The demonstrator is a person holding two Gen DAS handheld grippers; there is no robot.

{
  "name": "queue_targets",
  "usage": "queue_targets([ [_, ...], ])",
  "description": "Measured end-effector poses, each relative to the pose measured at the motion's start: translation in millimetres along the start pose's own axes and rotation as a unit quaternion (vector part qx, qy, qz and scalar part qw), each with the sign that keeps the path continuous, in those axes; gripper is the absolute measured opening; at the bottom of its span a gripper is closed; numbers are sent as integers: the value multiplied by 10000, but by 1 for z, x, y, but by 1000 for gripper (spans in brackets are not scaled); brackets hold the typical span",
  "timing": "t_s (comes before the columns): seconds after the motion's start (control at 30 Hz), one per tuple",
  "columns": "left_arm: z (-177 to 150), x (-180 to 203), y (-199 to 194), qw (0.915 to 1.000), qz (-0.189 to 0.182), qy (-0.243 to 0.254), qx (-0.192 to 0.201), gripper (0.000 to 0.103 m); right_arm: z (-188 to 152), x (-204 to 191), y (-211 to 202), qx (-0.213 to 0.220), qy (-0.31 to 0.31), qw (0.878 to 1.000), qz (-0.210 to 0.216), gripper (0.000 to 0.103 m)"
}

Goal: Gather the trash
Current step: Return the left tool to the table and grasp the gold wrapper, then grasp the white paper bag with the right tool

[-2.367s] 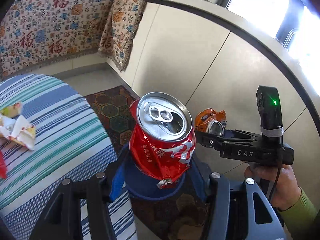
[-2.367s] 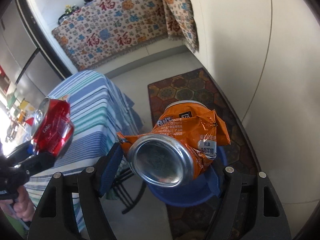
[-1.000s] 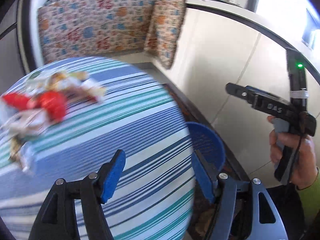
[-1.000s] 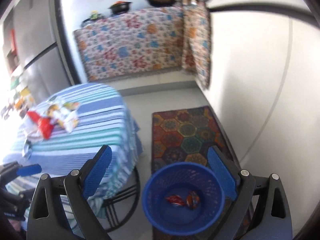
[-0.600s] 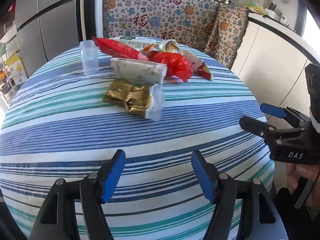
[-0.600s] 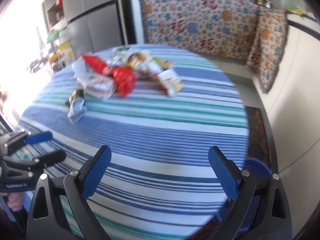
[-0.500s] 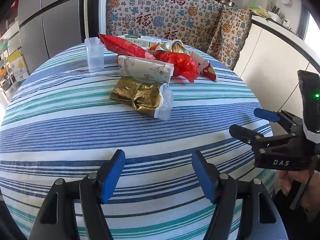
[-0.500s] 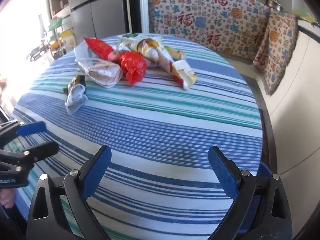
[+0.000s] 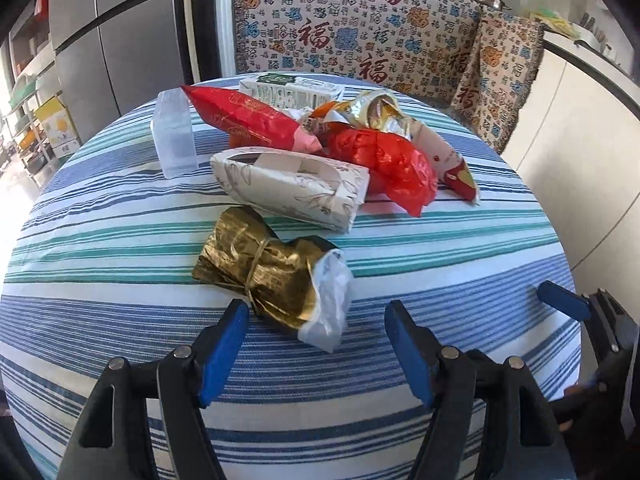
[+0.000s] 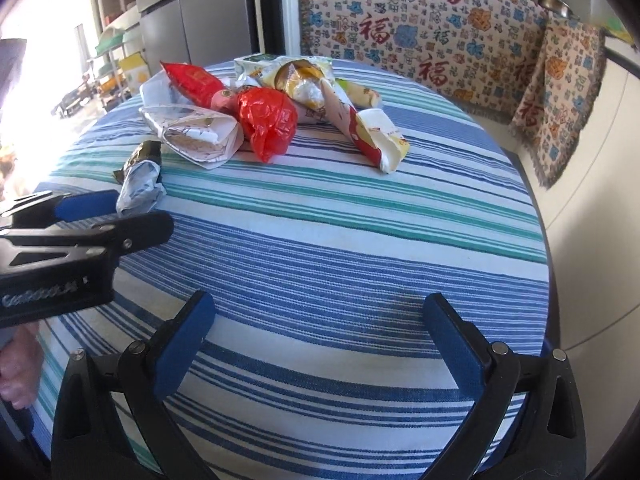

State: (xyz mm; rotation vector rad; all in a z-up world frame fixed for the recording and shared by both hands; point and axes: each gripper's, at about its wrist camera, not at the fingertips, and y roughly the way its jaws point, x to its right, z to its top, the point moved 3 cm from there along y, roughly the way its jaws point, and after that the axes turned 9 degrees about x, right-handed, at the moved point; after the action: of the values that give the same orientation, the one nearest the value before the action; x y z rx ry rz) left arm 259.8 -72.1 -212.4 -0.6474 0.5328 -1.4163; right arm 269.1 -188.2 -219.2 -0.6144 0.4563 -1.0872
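The jaws of the left gripper (image 9: 316, 344) are held apart over the near part of the striped worktop (image 9: 460, 264), with nothing clamped between them; where a crushed red can was gripped in the earliest left view, only cloth is now seen there. Just ahead of the jaws, nearly between their tips, a gold foil wrapper (image 9: 260, 266) tied with a band is laid, a clear plastic end trailing from it toward the jaws. Beyond it a flattened white paper carton (image 9: 292, 184) with a line-drawn pattern is found, then a red plastic bag (image 9: 384, 164), a red snack packet (image 9: 248, 118), a clear plastic cup (image 9: 174, 136) to the left and a white and green box (image 9: 292, 90) at the far side; the print on these cannot be read. The jaws of the right gripper (image 10: 320, 344) are spread wide and have just been opening further, nothing lying between them but bare cloth; the orange can held there earlier and the blue basket seen below them a second ago are gone from that view, and the worktop has been brought closer in both views. Well ahead of these jaws the same trash pile (image 10: 272, 120) is seen, a red and white wrapper (image 10: 372, 136) being the nearest piece. To their left the other gripper's body bears blurred, unreadable lettering. On the hanging cloth (image 9: 360, 28) behind the worktop the character 福 is repeated in red.
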Motion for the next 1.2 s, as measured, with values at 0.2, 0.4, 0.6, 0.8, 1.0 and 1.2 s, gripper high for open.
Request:
queue_targets([
  [0.2, -10, -53, -13, 9993, 293, -213, 37, 72, 0, -1, 1, 3, -4, 10000, 0, 103],
  [0.4, -21, -91, -31, 9994, 120, -329, 33, 72, 0, 0, 1, 8, -15, 10000, -19, 103],
  [0.6, -10, -56, -30, 9981, -604, 36, 78, 73, 0, 0, 1, 10, -16, 10000, -18, 103],
  [0.8, 10, -70, 2, 9999, -87, -49, -22, 73, -1, 0, 1, 5, -11, 10000, -4, 103],
  [1.0, 7, -76, -7, 9992, -165, 345, 121, 41, 6, 12, 5, -140, 14, 9999, 37, 102],
  [1.2, -8, -77, -21, 9976, -382, 507, 271, 39, 36, 42, 35, -277, 245, 9993, 53, 99],
])
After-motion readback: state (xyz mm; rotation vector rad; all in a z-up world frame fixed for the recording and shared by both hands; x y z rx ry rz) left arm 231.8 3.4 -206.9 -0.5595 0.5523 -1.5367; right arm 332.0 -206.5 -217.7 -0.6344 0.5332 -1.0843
